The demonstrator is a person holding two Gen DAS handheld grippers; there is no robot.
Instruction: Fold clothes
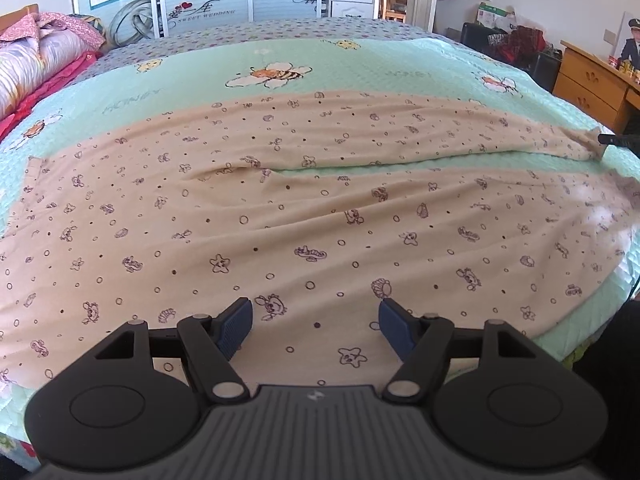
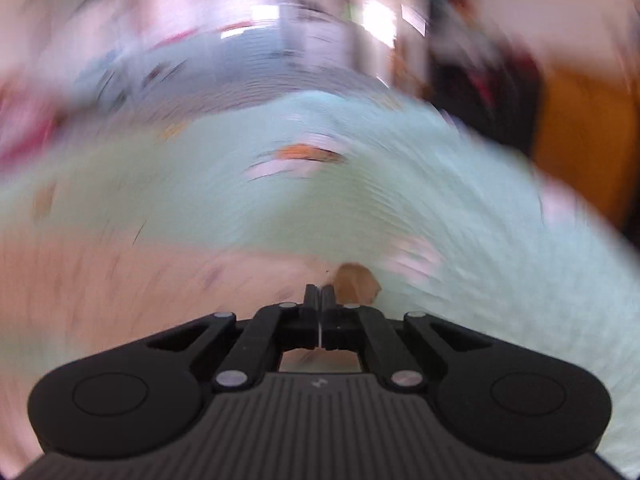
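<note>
peach pyjama trousers (image 1: 280, 216), printed with small dark cartoon figures and dots, lie spread flat on a mint bee-print bedspread (image 1: 360, 64), legs running toward the right and lightly creased. left gripper (image 1: 316, 326) hovers over the waist area, fingers spread, nothing between them. right gripper (image 2: 319, 294) is pressed together, pinching the far leg's cuff; its view is blurred.

Left claw (image 1: 316, 326) spread wide; right claw (image 2: 320, 294) closed (fingertips meeting).
</note>
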